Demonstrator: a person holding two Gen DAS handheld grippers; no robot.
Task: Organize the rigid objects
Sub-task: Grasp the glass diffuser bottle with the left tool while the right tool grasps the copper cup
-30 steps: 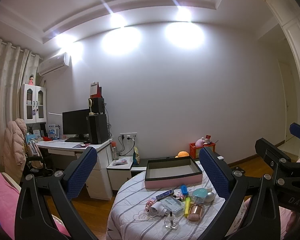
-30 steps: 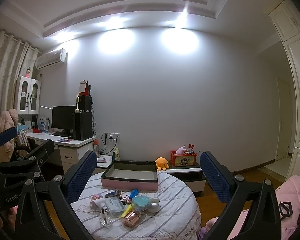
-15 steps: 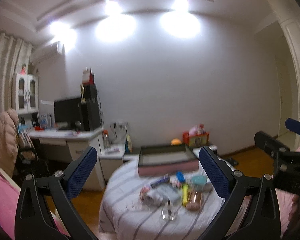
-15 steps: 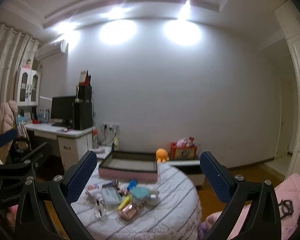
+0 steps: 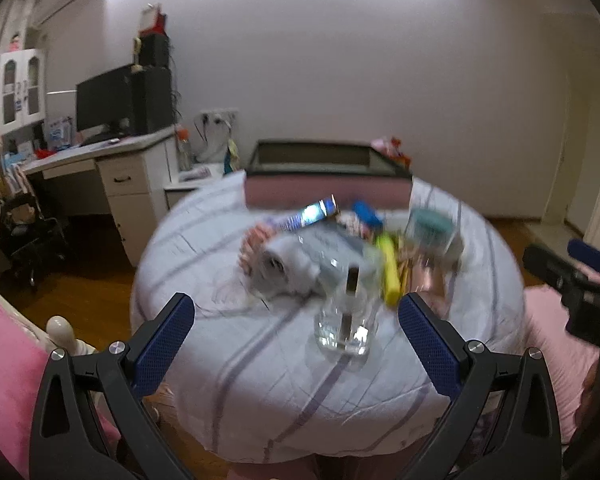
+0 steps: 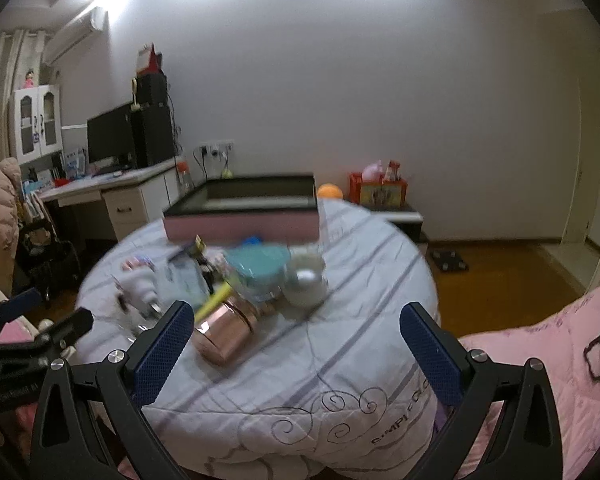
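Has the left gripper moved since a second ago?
Yes. The left gripper has come forward and tipped down toward the table; the pink box looms larger.

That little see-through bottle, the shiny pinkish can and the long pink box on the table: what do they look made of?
The small bottle looks like clear glass: the striped cloth shows through it and it glints. The can, lying on its side, looks like metal with a polished rose-gold finish that mirrors the light. The pink box seems matte cardboard with a dark rim, though blur leaves that open.
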